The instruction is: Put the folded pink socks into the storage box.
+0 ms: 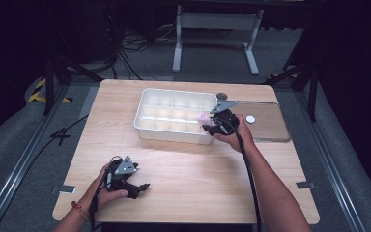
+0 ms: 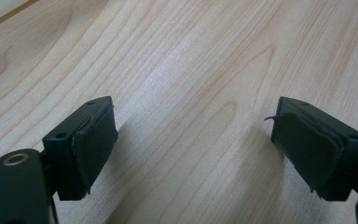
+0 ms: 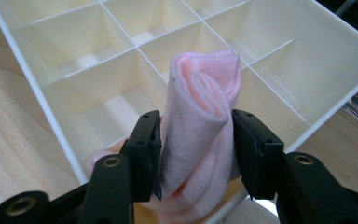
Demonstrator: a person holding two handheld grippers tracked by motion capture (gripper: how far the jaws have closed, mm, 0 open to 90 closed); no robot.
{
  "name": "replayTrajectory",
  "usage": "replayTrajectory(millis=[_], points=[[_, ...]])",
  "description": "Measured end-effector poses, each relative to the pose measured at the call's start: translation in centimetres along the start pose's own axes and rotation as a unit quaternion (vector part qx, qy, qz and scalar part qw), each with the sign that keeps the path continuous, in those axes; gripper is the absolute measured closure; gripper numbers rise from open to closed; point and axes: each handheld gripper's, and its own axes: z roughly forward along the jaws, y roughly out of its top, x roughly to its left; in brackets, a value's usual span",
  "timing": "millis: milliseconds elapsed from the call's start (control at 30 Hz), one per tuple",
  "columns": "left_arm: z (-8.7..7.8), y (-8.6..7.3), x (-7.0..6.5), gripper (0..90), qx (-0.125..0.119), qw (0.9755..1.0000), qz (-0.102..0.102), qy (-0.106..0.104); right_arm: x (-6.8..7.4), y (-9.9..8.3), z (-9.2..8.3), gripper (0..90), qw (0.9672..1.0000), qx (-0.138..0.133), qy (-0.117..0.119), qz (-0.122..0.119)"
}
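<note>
A white divided tray (image 1: 147, 112) stands at the table's far middle. My right gripper (image 1: 211, 124) hangs over its right end, shut on a rolled pink cloth (image 1: 204, 117). In the right gripper view the pink cloth (image 3: 200, 121) stands upright between the two pads of the right gripper (image 3: 196, 149), just above the tray's (image 3: 32, 79) near corner compartment. My left gripper (image 1: 137, 187) rests low near the table's front left, open. In the left gripper view the left gripper (image 2: 191, 149) has its jaws wide apart over bare wood with nothing between them.
A clear lid (image 1: 265, 123) lies flat to the right of the tray, with a small white disc (image 1: 250, 119) on it. A dark round mark (image 1: 221, 96) sits by the tray's far right corner. Bare wood (image 1: 188, 169) spreads between the two hands.
</note>
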Motion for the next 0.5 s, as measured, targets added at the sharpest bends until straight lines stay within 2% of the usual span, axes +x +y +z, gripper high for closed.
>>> replayTrajectory(millis=[133,167,300,500], points=[[0.0,0.0,0.0,14.0,0.0,1.0,0.0,0.0,-0.2,0.4,-0.3,53.4,0.9999,0.01,0.005,0.002],[0.0,0.0,0.0,14.0,0.0,1.0,0.002,0.0,-0.3,0.5,-0.5,57.4,0.9999,0.01,0.009,0.003],[0.0,0.0,0.0,13.8,0.001,1.0,0.002,-0.001,-0.4,0.7,-0.7,63.7,0.9997,0.021,0.014,0.006],[0.0,0.0,0.0,13.8,0.001,1.0,0.002,0.0,-0.1,1.2,-0.3,67.5,0.9982,0.054,0.016,-0.018]])
